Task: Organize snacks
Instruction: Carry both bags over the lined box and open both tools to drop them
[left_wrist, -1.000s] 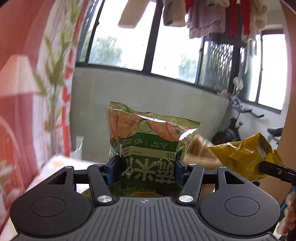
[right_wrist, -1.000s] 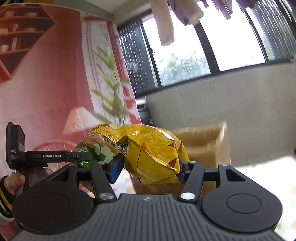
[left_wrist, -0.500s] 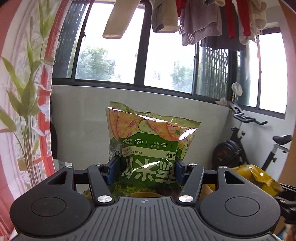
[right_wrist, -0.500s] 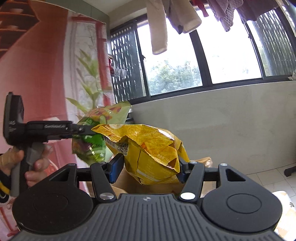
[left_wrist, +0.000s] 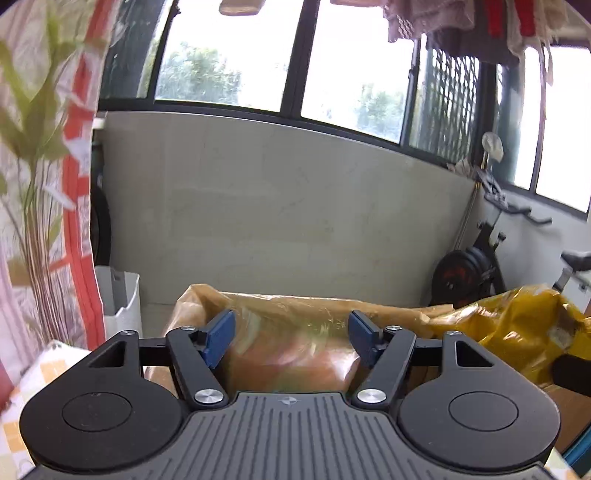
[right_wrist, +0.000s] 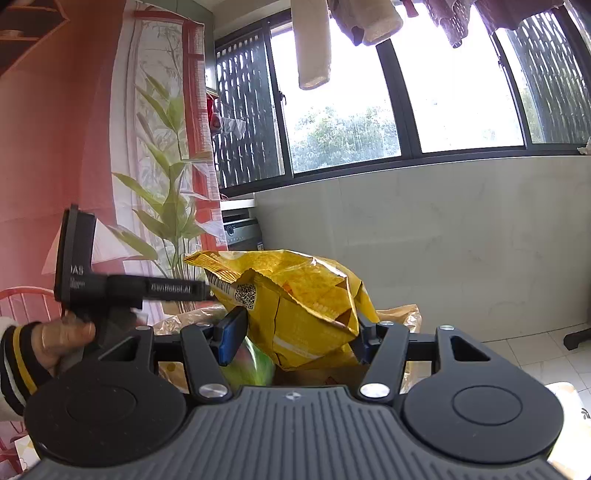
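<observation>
My left gripper is open and empty above a cardboard box lined with a yellowish plastic bag. Below its fingers a green snack bag shows as a blur inside the box. It also shows in the right wrist view, low behind the fingers. My right gripper is shut on a crumpled yellow snack bag and holds it over the box's right side. The yellow bag also shows in the left wrist view. The left gripper appears at the left of the right wrist view.
A low grey wall under windows stands behind the box. An exercise bike is at the right. A white bin and a curtain with a plant print are at the left. Laundry hangs overhead.
My left gripper has opened and the green snack bag has dropped out of it into the box. The right gripper has kept its hold on the yellow bag and moved over the box.
</observation>
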